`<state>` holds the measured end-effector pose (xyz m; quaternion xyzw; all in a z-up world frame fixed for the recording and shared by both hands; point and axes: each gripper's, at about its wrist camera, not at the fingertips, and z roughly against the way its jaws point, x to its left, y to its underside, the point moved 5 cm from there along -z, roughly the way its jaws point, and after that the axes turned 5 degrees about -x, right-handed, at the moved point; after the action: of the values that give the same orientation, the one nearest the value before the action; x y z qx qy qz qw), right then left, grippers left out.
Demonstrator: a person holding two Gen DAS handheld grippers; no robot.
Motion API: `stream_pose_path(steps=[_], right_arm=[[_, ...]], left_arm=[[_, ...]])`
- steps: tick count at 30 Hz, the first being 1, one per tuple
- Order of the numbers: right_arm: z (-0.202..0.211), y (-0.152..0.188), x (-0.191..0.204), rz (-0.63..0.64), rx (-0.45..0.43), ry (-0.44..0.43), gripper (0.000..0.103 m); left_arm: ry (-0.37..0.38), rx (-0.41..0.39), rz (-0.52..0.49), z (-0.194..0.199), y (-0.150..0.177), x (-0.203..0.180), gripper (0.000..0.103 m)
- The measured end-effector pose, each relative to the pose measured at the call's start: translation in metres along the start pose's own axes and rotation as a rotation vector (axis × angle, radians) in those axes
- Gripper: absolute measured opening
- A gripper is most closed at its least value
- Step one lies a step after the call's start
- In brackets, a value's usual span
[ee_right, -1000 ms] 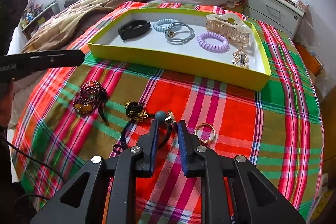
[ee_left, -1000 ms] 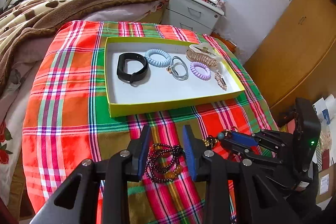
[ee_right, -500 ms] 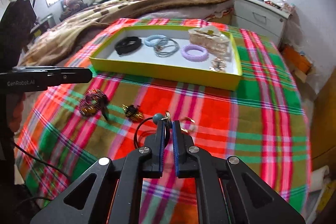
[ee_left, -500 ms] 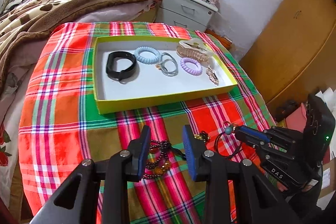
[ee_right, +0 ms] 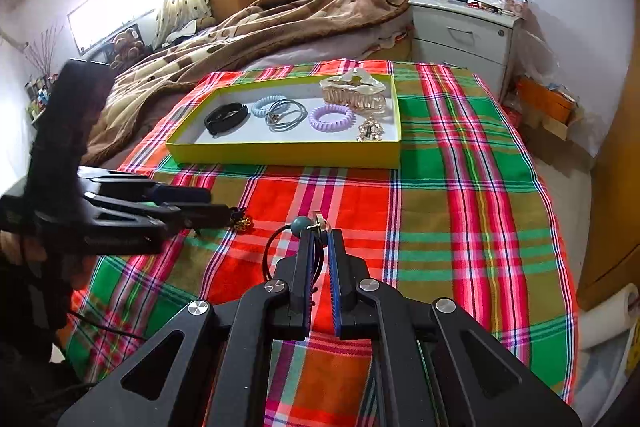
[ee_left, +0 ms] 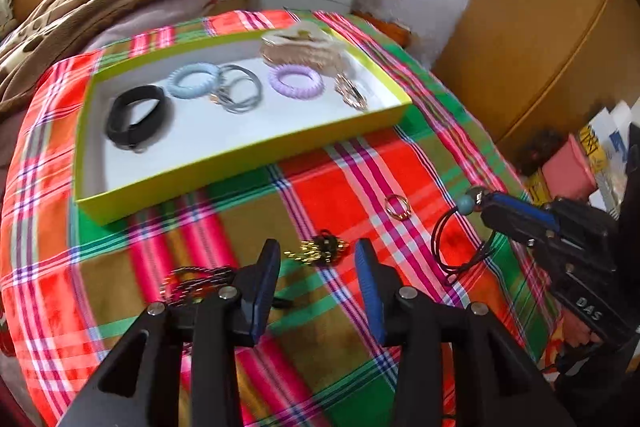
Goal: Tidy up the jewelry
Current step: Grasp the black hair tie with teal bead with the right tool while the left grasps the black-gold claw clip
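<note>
My right gripper is shut on a black cord necklace with a teal bead and holds it above the plaid cloth; it also shows in the left wrist view. My left gripper is open and empty, low over a black-and-gold hair tie. A dark beaded bracelet lies to its left. A gold ring lies on the cloth. The yellow-rimmed tray holds a black band, coil hair ties, grey loops, a hair claw and a brooch.
The plaid cloth covers the table. A bed with a brown blanket lies behind it. A grey nightstand stands at the back right, and a wooden wardrobe stands to the right.
My right gripper has risen with the cord necklace shut in it. My left gripper has shifted right, from over the beaded bracelet to over the black-and-gold hair tie.
</note>
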<state>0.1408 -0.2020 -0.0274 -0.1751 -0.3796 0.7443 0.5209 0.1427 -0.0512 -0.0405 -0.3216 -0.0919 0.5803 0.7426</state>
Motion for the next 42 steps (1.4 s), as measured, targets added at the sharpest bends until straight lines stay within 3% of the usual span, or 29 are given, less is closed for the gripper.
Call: stream_pose_path(steps=[19,22,32,33,42], right_arm=[[0.004,0.001,-0.005,-0.023,-0.025,-0.018,0.007],[0.003,0.001,-0.005,-0.026,-0.026,-0.02,0.007],[0.0,-0.001,-0.006,-0.033,-0.028,-0.017,0.007],[0.0,-0.001,-0.006,-0.033,-0.028,-0.016,0.007],[0.0,-0.009,-0.004,-0.034,-0.038,-0.013,0.007]], left_arm=[[-0.152,0.029,-0.137,-0.025,0.004,-0.014,0.042],[-0.159,0.02,-0.131,-0.024,0.003,-0.012,0.032],[-0.132,-0.001,-0.075,-0.019,-0.001,-0.002,0.026],[-0.129,-0.006,-0.068,-0.018,-0.001,-0.001,0.021],[-0.115,-0.054,-0.016,-0.002,-0.008,0.009,0.021]])
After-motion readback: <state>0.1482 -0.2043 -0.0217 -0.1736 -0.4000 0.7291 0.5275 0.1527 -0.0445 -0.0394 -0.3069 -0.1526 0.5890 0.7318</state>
